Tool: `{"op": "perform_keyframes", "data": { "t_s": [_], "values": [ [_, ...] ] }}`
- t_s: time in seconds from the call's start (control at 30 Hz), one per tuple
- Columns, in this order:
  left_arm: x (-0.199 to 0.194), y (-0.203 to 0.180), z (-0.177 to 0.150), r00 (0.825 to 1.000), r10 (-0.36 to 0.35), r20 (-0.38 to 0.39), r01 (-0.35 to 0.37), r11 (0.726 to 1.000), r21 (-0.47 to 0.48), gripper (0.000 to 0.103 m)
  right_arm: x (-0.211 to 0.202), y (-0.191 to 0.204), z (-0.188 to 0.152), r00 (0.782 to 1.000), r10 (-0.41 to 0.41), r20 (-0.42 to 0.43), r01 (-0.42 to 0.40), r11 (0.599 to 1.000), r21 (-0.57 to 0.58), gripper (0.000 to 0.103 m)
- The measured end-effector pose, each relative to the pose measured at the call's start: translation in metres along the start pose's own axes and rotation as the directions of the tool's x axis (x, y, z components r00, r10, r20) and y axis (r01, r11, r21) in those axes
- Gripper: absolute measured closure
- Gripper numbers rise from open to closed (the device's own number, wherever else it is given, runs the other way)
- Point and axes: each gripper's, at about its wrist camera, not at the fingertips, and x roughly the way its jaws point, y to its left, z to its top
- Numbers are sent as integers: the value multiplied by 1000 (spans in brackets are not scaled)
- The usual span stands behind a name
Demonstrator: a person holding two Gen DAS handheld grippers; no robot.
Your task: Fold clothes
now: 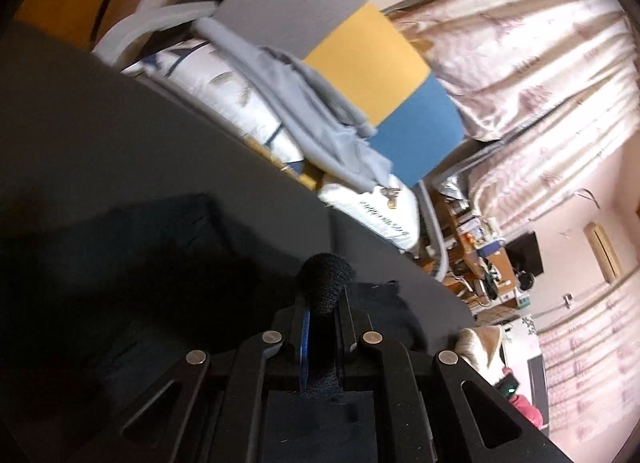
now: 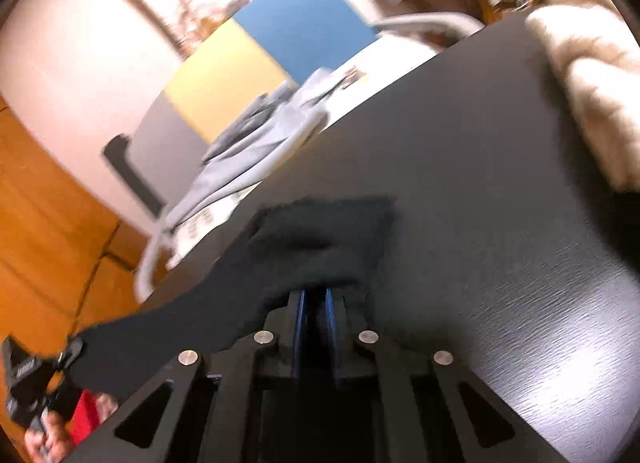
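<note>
Both hand-held grippers [image 1: 320, 303] [image 2: 318, 295] tilted, pinching dark cloth [image 2: 312, 247] above table [image 2: 500, 223].

left wrist view: close above the dark table [image 1: 120, 135], tilted, facing along its own fingers toward the striped panel [image 1: 368, 63].
right wrist view: close above the table, facing the same panel.
shared: table, panel, grey cloth [image 2: 248, 143].

dim warm indoor light, heavy motion blur, fisheye-bent edges, glare on the table [image 2: 540, 303].

left tongs [image 1: 322, 317] clamping black garment [image 1: 324, 283], dark table [image 1: 160, 143]
</note>
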Motion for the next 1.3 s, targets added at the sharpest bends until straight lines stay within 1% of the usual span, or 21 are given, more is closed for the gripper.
{"op": "perform_keyframes", "data": {
  "t_s": [0.07, 0.1, 0.17, 0.23, 0.3, 0.43, 0.5, 0.57, 0.63, 0.67, 0.77, 0.8, 0.83, 0.87, 0.93, 1.0, 1.07, 1.1, 1.17, 1.23, 1.3],
  "values": [
    [8, 14, -8, 999, 34, -12, -34, 999, -26, 94, -4, -10, -2, 994, -111, 11, 111, 994, 16, 100],
    [10, 21, -12, 999, 49, -19, -50, 998, -36, 94, -6, -17, -7, 991, -135, -8, 135, 990, 51, 101],
    [16, 36, -22, 996, 76, -42, -78, 995, -62, 94, -12, -23, -19, 992, -129, -13, 130, 986, 101, 103],
    [20, 49, -31, 994, 87, -62, -92, 992, -89, 94, -21, -20, -27, 992, -129, -3, 129, 987, 94, 103],
    [17, 49, -35, 996, 71, -53, -75, 994, -76, 94, -25, -19, -30, 997, -68, -21, 70, 992, 106, 98],
    [23, 45, -37, 983, 177, -58, -175, 984, 30, 93, -26, -17, -30, 988, 68, -141, -55, 994, 93, 93],
    [21, 46, -35, 977, 208, -47, -207, 978, 36, 91, -42, -13, -25, 986, 101, -135, -97, 995, 39, 86],
    [12, 41, -35, 969, 249, 9, -249, 968, 45, 87, -59, -10, -16, 986, 123, -112, -125, 992, -7, 80],
    [-2, 27, -39, 956, 275, 99, -282, 957, 66, 86, -68, -14, 1, 990, 114, -84, -116, 993, -19, 80],
    [-9, 15, -42, 945, 290, 154, -305, 949, 83, 86, -64, -15, 11, 991, 100, -87, -102, 995, -17, 79],
    [-26, -25, -55, 886, 334, 321, -400, 902, 164, 81, -40, -22, 35, 985, 87, -151, -89, 996, -7, 77],
    [-28, -35, -57, 873, 332, 357, -415, 890, 186, 77, -36, -27, 36, 981, 105, -165, -103, 994, 23, 77],
    [-30, -41, -59, 864, 325, 385, -424, 883, 204, 68, -31, -31, 36, 976, 124, -178, -116, 992, 52, 77],
    [-31, -43, -57, 859, 326, 395, -430, 879, 209, 64, -27, -36, 37, 971, 143, -190, -129, 988, 82, 77],
    [-28, -30, -45, 861, 352, 366, -435, 884, 173, 62, -17, -45, 38, 960, 181, -213, -153, 978, 142, 76],
    [-27, -7, -29, 871, 383, 307, -426, 900, 88, 64, -8, -55, 39, 947, 220, -233, -175, 964, 202, 75],
    [-24, 22, -13, 903, 376, 207, -384, 923, -1, 66, -2, -63, 38, 934, 263, -243, -200, 946, 257, 74],
    [-25, 32, -10, 909, 377, 180, -376, 926, -38, 68, -2, -65, 37, 930, 283, -237, -217, 938, 269, 72],
    [-30, 37, -12, 911, 368, 187, -362, 930, -65, 70, 0, -66, 36, 927, 287, -242, -217, 936, 277, 69],
    [-29, 24, -20, 916, 346, 202, -353, 936, -2, 70, 3, -67, 36, 926, 268, -264, -195, 942, 272, 68],
    [-12, -10, -35, 941, 288, 179, -315, 938, 146, 70, 9, -67, 38, 922, 269, -278, -189, 940, 283, 68]
  ]
}}
